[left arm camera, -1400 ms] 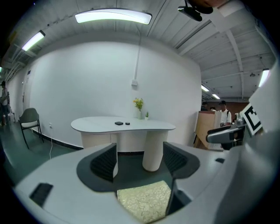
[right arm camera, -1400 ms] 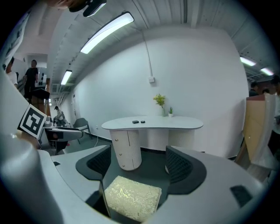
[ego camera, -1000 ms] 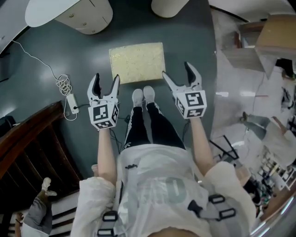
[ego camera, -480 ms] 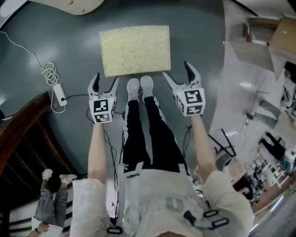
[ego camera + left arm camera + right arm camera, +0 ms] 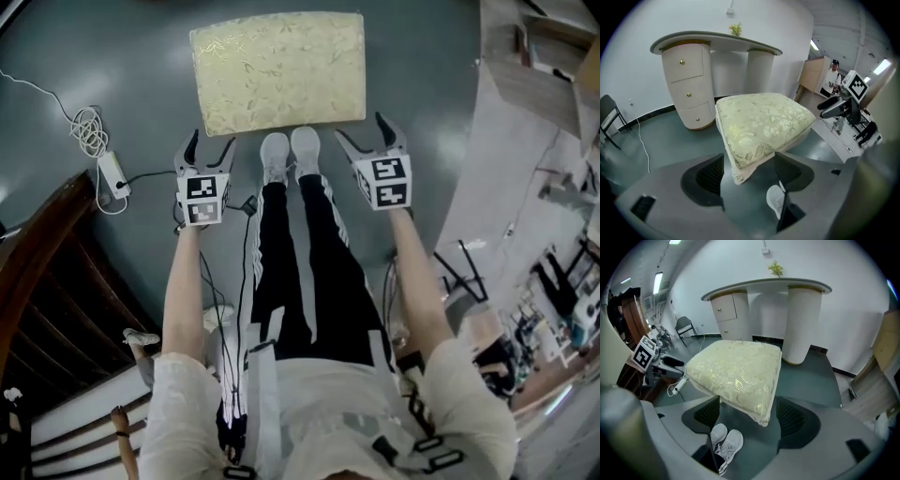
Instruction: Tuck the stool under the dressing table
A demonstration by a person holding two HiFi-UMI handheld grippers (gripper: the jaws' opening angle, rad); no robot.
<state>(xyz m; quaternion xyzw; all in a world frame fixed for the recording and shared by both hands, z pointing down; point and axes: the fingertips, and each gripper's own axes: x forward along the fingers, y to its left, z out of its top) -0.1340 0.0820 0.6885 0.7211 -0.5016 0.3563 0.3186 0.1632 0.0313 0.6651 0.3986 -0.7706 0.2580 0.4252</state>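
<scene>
Grey floor (image 5: 112, 56) underfoot, dressing table (image 5: 686, 79) beyond. Stool (image 5: 278, 70) just ahead of left gripper (image 5: 211, 141) and right gripper (image 5: 361, 129). Spread wide apart, clamping nothing.

Three views around one cushioned stool (image 5: 277, 73).
From the head, steeply down over legs (image 5: 300, 262), white shoes (image 5: 291, 155) and both grippers; from the left gripper (image 5: 211, 141) and right gripper (image 5: 361, 129), low and close, forward past the stool's near corners to the dressing table (image 5: 717, 44); stool and shoes shared by all three.
</scene>
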